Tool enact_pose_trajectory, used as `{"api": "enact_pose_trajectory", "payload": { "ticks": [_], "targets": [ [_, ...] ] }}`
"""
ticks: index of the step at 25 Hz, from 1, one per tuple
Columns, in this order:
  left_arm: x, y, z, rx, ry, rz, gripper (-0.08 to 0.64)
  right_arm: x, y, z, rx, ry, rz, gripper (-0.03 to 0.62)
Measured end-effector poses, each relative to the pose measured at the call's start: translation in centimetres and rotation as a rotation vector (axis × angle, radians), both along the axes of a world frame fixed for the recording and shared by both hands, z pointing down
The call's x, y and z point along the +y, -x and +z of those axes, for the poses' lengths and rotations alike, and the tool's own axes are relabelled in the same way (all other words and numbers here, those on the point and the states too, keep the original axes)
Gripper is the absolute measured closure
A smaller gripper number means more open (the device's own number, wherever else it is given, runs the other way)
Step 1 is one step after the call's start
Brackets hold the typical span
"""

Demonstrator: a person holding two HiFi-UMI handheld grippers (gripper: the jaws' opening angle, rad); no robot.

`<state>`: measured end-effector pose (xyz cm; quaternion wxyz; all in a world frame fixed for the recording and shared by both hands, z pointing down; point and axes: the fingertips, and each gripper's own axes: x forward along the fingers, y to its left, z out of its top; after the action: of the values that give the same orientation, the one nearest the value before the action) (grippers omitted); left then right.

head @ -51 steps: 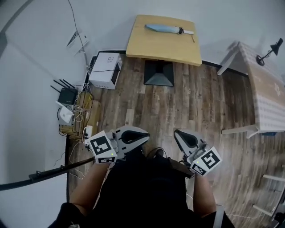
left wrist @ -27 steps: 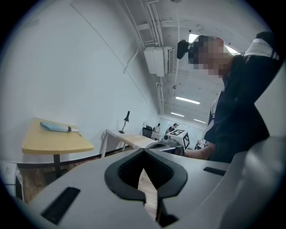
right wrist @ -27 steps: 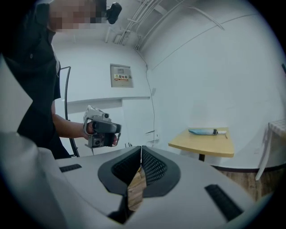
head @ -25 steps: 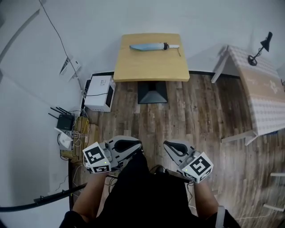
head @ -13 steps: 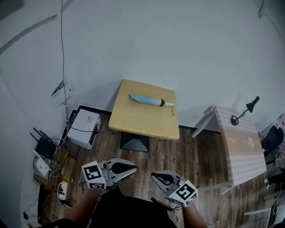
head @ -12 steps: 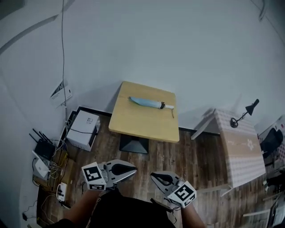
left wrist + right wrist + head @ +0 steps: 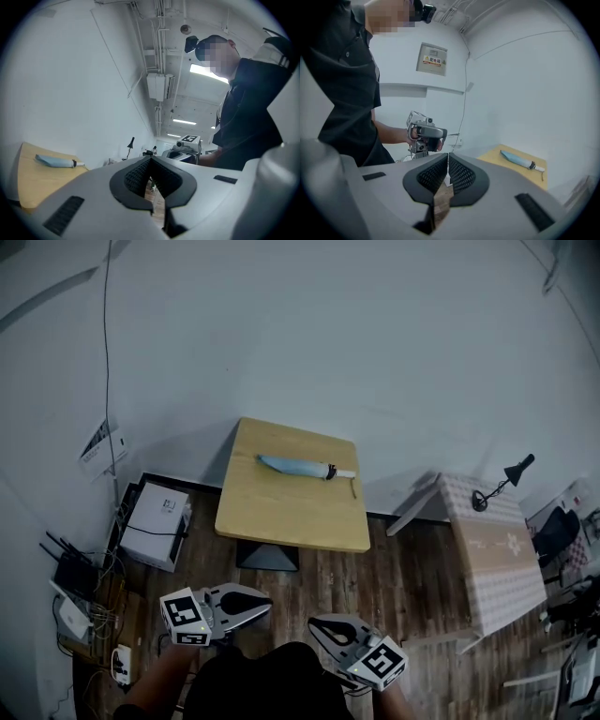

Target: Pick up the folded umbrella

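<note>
head view: left gripper (image 7: 268, 600) and right gripper (image 7: 313, 624) sit low in frame, in front of the person's dark torso (image 7: 272, 681). tips point inward toward each other, near but not touching.

left gripper view: fingers (image 7: 136, 177) pressed together at the tip, nothing between them. right gripper view: fingers (image 7: 433, 174) likewise closed tip to tip, empty. the opposite gripper shows just past each pair of fingers, each held in a hand.

below and ahead of both sets of fingertips: bare wood floor (image 7: 412, 582).

further ahead of the fingertips: small square wooden table (image 7: 291, 519) on a dark pedestal base, against the white wall. folded umbrella (image 7: 295, 467) lies flat on the far half of the tabletop, well apart from both grippers. pale blue canopy end is on the left fingers' side, white handle with a strap on the right fingers' side. in the left gripper view it sits far off to the left of the fingers; in the right gripper view, far off to the right.

out beyond the left fingers: white box (image 7: 150, 521) on the floor, router (image 7: 67, 568) with cables. out beyond the right fingers: checked-cloth table (image 7: 492, 563) carrying a black desk lamp (image 7: 497, 486).
</note>
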<state>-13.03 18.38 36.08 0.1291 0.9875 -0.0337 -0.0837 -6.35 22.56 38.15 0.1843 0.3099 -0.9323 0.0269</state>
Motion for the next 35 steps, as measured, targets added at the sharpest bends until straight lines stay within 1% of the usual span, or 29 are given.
{"api": "enact_pose_trajectory", "payload": {
  "ticks": [3, 6, 10, 15, 17, 21, 23, 26, 30, 33, 35],
  "targets": [
    [-0.8, -0.6, 0.5, 0.011, 0.015, 0.015, 0.557, -1.1, -1.1, 0.6, -0.038, 0.036, 0.047, 0.572],
    [-1.6, -1.1, 1.1, -0.006, 0.021, 0.024, 0.557, -3.1, -2.4, 1.3, -0.058, 0.046, 0.075, 0.572],
    [-4.0, -1.7, 1.9, -0.022, 0.047, -0.017, 0.557, -6.5, -2.7, 0.8, -0.072, 0.021, 0.038, 0.572],
    [-7.4, -3.0, 1.8, -0.03, 0.07, -0.084, 0.557, -10.7, -3.9, 1.6, -0.085, 0.043, -0.02, 0.572],
    [-8.8, -3.8, 2.3, -0.055, 0.073, -0.099, 0.557, -12.5, -4.7, 1.8, -0.099, 0.038, -0.032, 0.572],
    [-12.6, -6.8, 3.0, -0.12, 0.084, -0.1, 0.557, -16.3, -6.8, 1.8, -0.13, 0.017, -0.073, 0.572],
    [-14.3, -8.8, 2.6, -0.131, 0.1, -0.1, 0.557, -17.7, -8.5, 1.9, -0.159, 0.03, -0.086, 0.572],
    [-16.6, -11.4, 1.3, -0.139, 0.123, -0.117, 0.557, -20.0, -12.2, 2.2, -0.195, 0.047, -0.068, 0.572],
    [-19.9, -13.9, 0.0, -0.195, 0.097, -0.148, 0.557, -23.5, -15.9, 2.1, -0.237, 0.037, -0.067, 0.572],
    [-21.3, -16.0, -0.4, -0.227, 0.076, -0.154, 0.557, -25.3, -17.1, 2.2, -0.287, 0.041, -0.091, 0.572],
    [-22.4, -17.2, -0.3, -0.241, 0.081, -0.167, 0.557, -26.2, -17.1, 2.4, -0.304, 0.048, -0.126, 0.572]
  ]
}}
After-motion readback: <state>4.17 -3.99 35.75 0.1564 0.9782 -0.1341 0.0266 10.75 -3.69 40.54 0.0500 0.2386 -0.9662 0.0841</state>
